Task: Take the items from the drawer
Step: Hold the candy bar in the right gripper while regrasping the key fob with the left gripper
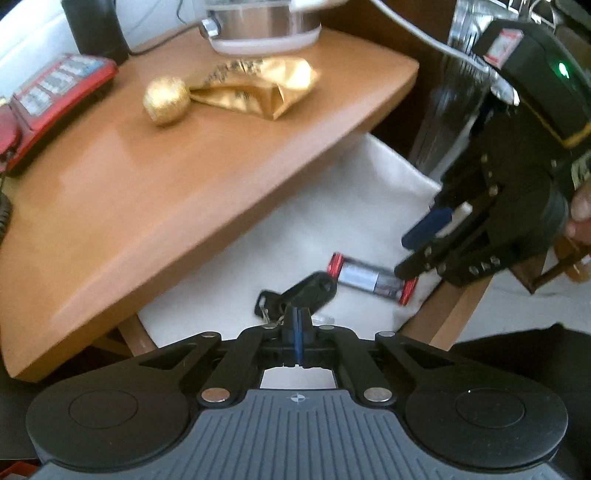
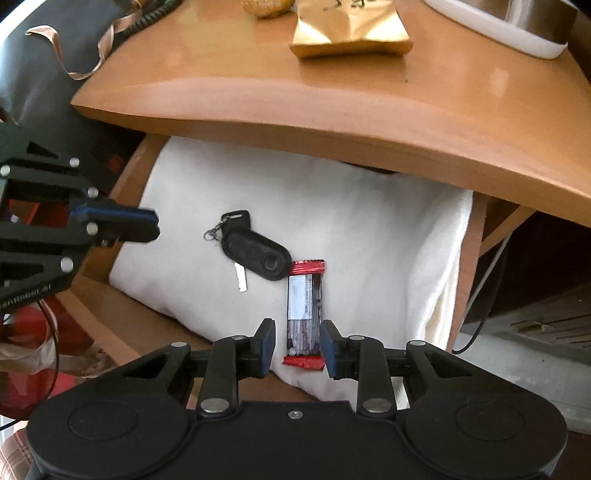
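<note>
The open wooden drawer [image 2: 99, 328] is lined with a white cloth [image 2: 369, 236]. On the cloth lie a black car key with fob [image 2: 255, 251] and a red-ended candy bar [image 2: 304, 314]. My right gripper [image 2: 297, 345] is open, its fingers either side of the candy bar's near end. My left gripper [image 1: 297, 332] is shut and empty, just in front of the key fob [image 1: 312, 290]. In the left wrist view the candy bar [image 1: 371, 278] lies under the right gripper [image 1: 417, 251]. The left gripper [image 2: 144, 225] shows at the drawer's left edge in the right wrist view.
The nightstand top [image 1: 166, 166] overhangs the drawer. On it are a gold pouch [image 1: 255, 88], a gold ball [image 1: 166, 99], a red phone [image 1: 48, 99] and a steel kettle base [image 1: 266, 26]. A cable [image 2: 484, 288] hangs right of the drawer.
</note>
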`<act>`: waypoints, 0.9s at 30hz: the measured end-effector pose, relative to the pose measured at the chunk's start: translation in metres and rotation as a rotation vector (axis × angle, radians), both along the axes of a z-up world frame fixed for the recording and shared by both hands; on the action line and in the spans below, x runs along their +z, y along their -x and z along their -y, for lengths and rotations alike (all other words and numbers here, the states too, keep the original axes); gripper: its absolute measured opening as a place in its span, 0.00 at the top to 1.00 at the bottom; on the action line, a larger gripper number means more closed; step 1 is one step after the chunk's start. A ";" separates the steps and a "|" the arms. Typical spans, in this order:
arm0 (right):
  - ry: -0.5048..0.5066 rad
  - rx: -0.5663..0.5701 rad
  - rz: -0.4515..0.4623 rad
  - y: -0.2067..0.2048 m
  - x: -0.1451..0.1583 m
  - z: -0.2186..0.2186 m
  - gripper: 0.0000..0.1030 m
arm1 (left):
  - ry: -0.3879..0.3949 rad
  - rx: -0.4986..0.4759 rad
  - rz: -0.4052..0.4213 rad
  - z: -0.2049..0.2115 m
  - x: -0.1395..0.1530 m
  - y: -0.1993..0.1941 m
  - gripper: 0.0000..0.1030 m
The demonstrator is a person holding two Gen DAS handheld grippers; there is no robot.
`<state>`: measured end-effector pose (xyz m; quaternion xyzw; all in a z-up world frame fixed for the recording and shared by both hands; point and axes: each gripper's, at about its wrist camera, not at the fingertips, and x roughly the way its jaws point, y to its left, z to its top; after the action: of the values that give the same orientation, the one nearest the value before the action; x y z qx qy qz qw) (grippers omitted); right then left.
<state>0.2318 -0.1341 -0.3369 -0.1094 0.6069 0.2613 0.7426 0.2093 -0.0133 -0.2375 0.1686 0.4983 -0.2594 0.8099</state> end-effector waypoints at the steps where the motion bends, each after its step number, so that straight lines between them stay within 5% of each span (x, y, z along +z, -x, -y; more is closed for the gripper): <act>1: 0.000 0.002 -0.007 -0.001 -0.003 -0.001 0.74 | -0.003 -0.001 -0.006 -0.001 -0.003 0.005 1.00; 22: 0.055 0.074 -0.054 -0.015 -0.035 -0.028 0.66 | -0.163 -0.318 -0.029 0.009 -0.062 -0.004 0.81; 27: 0.053 0.082 -0.064 -0.015 -0.036 -0.026 0.65 | -0.170 -0.392 -0.001 0.017 -0.068 -0.001 0.63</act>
<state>0.2467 -0.1077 -0.3732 -0.1454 0.6322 0.2788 0.7082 0.2107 -0.0306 -0.3058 0.3298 0.4763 -0.3694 0.7266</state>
